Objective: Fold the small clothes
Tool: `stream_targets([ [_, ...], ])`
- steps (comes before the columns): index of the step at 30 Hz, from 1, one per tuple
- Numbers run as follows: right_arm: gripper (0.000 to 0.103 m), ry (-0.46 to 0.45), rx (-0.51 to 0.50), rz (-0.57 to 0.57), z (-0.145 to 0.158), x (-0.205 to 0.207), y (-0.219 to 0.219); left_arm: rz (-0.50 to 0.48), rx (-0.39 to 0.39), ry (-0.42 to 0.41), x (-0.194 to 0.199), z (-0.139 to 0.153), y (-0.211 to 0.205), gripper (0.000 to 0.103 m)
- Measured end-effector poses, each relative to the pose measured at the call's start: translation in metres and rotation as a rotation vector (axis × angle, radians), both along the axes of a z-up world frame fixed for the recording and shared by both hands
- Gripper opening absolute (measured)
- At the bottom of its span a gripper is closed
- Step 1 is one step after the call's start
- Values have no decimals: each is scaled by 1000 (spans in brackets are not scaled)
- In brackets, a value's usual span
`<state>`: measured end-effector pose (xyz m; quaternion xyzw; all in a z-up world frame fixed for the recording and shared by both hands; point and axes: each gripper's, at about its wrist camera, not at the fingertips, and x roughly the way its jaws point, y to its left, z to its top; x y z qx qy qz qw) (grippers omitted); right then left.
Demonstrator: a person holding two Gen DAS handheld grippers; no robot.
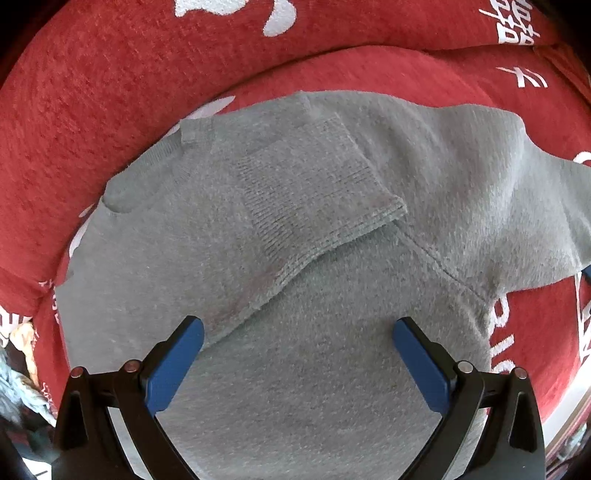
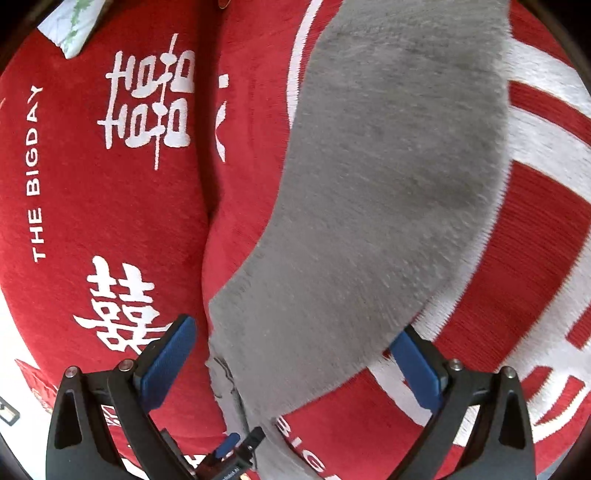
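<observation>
Left gripper (image 1: 297, 334): jaws wide apart, holding nothing, hovering over the near body of the grey knit sweater (image 1: 314, 369). Sweater lies flat on the red blanket (image 1: 92, 110) with white lettering. One sleeve is already folded in across the chest, ribbed cuff (image 1: 325, 206) landing mid-body. The other sleeve (image 1: 517, 206) runs out to the far right, unfolded.

Right gripper (image 2: 291, 332): jaws also wide apart, nothing clamped. In its view that grey sleeve (image 2: 388, 184) runs away between the fingers; its near edge sits over the right blue pad (image 2: 413, 365), but I see no grip.

Judgement: sleeve-folding step, half done. Next move: right gripper closes on the sleeve end and carries it left across the chest, over the first cuff.

Edges: the cushion seam (image 2: 208, 229) in the blanket runs just left of the sleeve and could snag it. Red blanket lies open either side of the sleeve, so room to swing. White patterned cloth (image 2: 70, 26) far left, well apart. The left gripper shows at the near edge of the right view, so watch the crossing.
</observation>
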<state>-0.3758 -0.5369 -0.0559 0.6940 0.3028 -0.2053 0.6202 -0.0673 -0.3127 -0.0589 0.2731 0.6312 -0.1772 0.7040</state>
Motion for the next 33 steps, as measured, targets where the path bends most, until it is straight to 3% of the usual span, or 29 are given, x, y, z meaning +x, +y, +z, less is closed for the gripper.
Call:
stream_targets([
  [4,100,-17,13,-12,-2,4,-1,-2,3,2,-3,1,-3,103],
  [5,93,-13,14,-11,-3,4,-1,-1,3,2,-3,2,-3,103],
  [6,82,3,12,-10,-3,5,-1,0,3,3,-4,2,-3,103],
  [8,25,58,20,-3,-6,6,-1,2,2,6,-2,5,1,103],
  [9,13,79,35,-4,-9,6,-1,3,1,8,-1,6,2,103],
  [15,9,-72,38,-47,1,6,-1,27,-41,12,0,15,15,103],
  [20,9,-135,-47,63,37,41,3,94,-114,4,5,29,39,103],
  [26,9,-196,-202,315,89,116,42,177,-224,-23,15,54,90,103],
  [28,9,-217,-260,434,105,147,70,210,-262,-45,20,63,117,103],
  [33,9,-241,-415,801,131,223,177,331,-274,-95,32,71,189,103],
])
